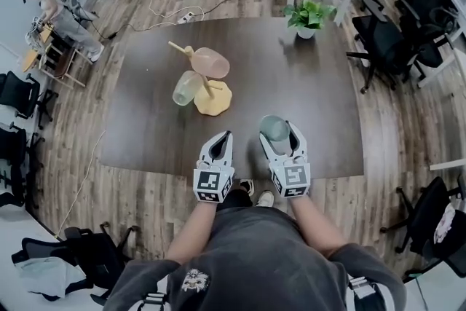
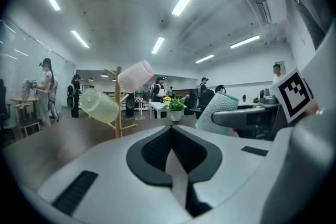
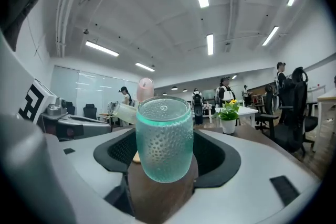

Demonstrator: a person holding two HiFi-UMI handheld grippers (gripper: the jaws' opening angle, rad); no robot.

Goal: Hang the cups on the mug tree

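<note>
On the dark table (image 1: 145, 127), left of centre, stands the wooden mug tree (image 1: 215, 101). A pale green cup (image 1: 186, 88) is slipped over a lower peg and a pink cup (image 1: 210, 63) over a higher one. One bare peg (image 1: 177, 47) juts out beside them.

Nearer the person, the left gripper (image 1: 223, 137) hovers at the table's near edge. Its jaws are pressed together with nothing between them.

Just to its right, the right gripper (image 1: 279, 133) is clamped on the sides of a teal dimpled cup (image 3: 164, 139). The cup lies along the jaws, off the table and well short of the tree. I cannot tell which end is the mouth.

The cup looks like a light, stiff, translucent tumbler with no handle showing. Its dimpled wall should give the pads some bite, though a thin shell could crack or pop out under a hard squeeze. A hold around the mid-body seems best, leaving the open end free to slide over the peg.

A potted plant (image 1: 309, 15) sits at the table's far right.
</note>
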